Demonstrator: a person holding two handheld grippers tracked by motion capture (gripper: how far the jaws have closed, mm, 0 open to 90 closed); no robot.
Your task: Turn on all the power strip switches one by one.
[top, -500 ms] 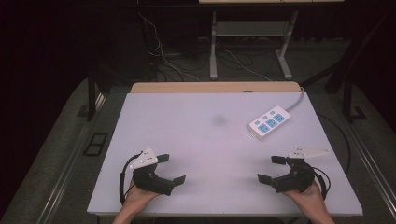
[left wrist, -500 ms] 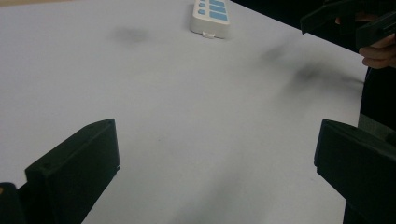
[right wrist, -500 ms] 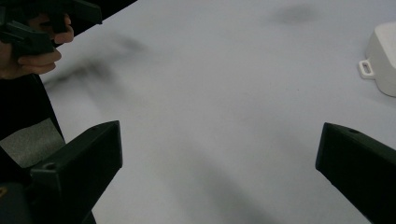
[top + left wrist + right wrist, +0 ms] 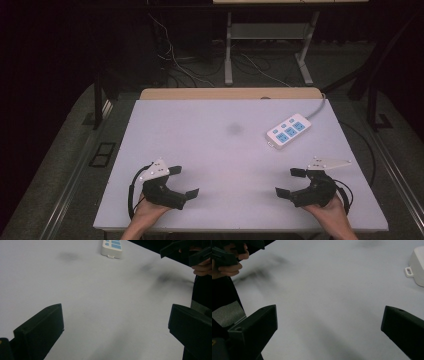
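Lying diagonally — power strip (image 4: 288, 132), cord end far-right; left tool (image 4: 183, 182) and right tool (image 4: 291, 182) gape empty.

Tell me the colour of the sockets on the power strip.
Blue, set in the white body of the power strip; clearest in the high view.

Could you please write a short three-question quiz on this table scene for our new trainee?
1. True or false: the left claw is shut on the power strip.
2. The power strip lies nearer which claw? A) left B) right
3. Fill in: the power strip's cable leaves the white table over its ____ edge.

Key: 1. False; both claws are open and hold nothing. 2. B. 3. Far, near the right corner.
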